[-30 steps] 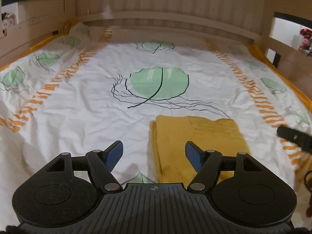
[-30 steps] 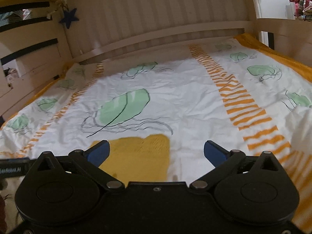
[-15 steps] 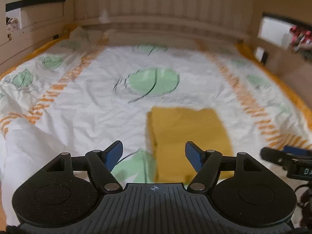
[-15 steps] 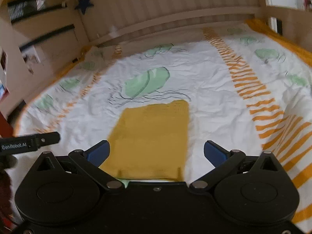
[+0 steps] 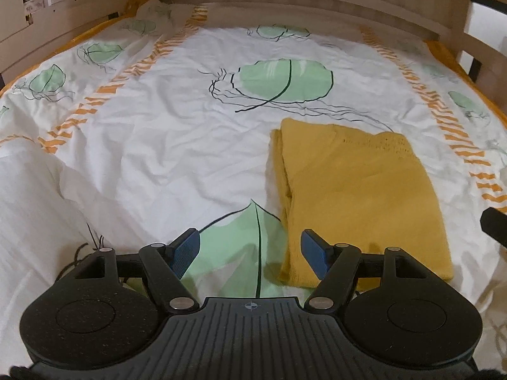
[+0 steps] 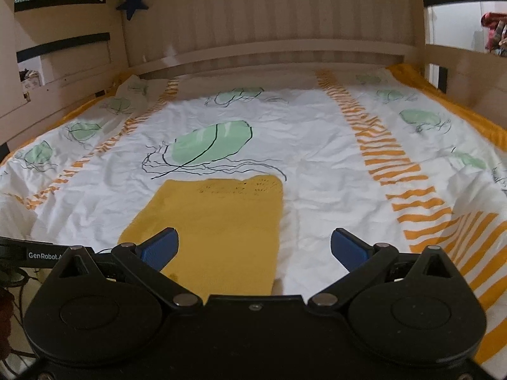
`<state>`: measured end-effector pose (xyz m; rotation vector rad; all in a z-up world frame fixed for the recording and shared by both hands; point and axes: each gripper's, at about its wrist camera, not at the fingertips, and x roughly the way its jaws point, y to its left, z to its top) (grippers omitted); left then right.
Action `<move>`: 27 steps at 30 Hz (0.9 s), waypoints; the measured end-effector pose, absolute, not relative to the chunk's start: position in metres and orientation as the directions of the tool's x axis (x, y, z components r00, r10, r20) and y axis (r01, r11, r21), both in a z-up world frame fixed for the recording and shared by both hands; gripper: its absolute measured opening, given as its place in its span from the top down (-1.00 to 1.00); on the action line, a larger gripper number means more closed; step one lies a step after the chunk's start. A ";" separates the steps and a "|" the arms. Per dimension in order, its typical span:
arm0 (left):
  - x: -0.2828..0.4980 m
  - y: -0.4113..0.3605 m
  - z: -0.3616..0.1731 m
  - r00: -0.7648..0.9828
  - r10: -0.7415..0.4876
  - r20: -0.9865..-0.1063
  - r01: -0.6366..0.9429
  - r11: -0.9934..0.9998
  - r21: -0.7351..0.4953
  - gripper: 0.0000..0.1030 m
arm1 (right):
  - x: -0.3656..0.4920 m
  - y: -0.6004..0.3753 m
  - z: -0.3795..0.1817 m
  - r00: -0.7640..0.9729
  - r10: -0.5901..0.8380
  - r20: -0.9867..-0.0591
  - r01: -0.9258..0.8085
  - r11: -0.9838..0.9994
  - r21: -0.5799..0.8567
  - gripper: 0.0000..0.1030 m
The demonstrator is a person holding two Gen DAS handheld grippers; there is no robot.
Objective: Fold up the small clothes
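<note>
left wrist view: white leaf-print bedsheet point(image 5: 177, 145) lying ahead of the fingers; folded yellow garment point(image 5: 358, 196) lying flat beyond the right finger; left gripper point(image 5: 250, 250) tilting down, jaws gaping, empty.
right wrist view: yellow garment point(image 6: 218, 221) lying between the fingers, nearer the left one; blue star point(image 6: 133, 3) hanging far ahead; right gripper point(image 6: 253, 248) hovering, jaws standing wide, holding nothing.

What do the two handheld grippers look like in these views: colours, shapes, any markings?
Both are matte black. The left gripper has blue ribbed pads on angled link arms with silver pivot pins, two round housings, and a ridged centre plate bearing a small crosshair mark. The right gripper is built alike, with blue pads. White "GenRobot" lettering shows on the black bar at the right view's left edge.
</note>
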<state>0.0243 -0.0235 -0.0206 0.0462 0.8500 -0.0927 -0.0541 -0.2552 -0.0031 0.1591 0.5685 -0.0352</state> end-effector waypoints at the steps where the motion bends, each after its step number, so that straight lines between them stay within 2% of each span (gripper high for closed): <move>1: 0.023 -0.024 -0.021 0.657 -0.058 -0.752 0.097 0.995 0.008 -0.34 | -0.054 -0.255 -0.003 0.840 0.001 -0.542 0.085 0.987 0.134 -0.98; 5: 0.022 -0.025 -0.023 0.654 -0.055 -0.754 0.097 0.995 0.012 -0.34 | -0.054 -0.254 -0.004 0.829 -0.028 -0.559 0.111 0.987 0.115 -0.98; 27: 0.023 -0.026 -0.029 0.623 -0.062 -0.780 0.106 0.994 0.005 -0.34 | -0.049 -0.259 -0.016 0.793 0.006 -0.610 0.107 0.983 0.149 -0.98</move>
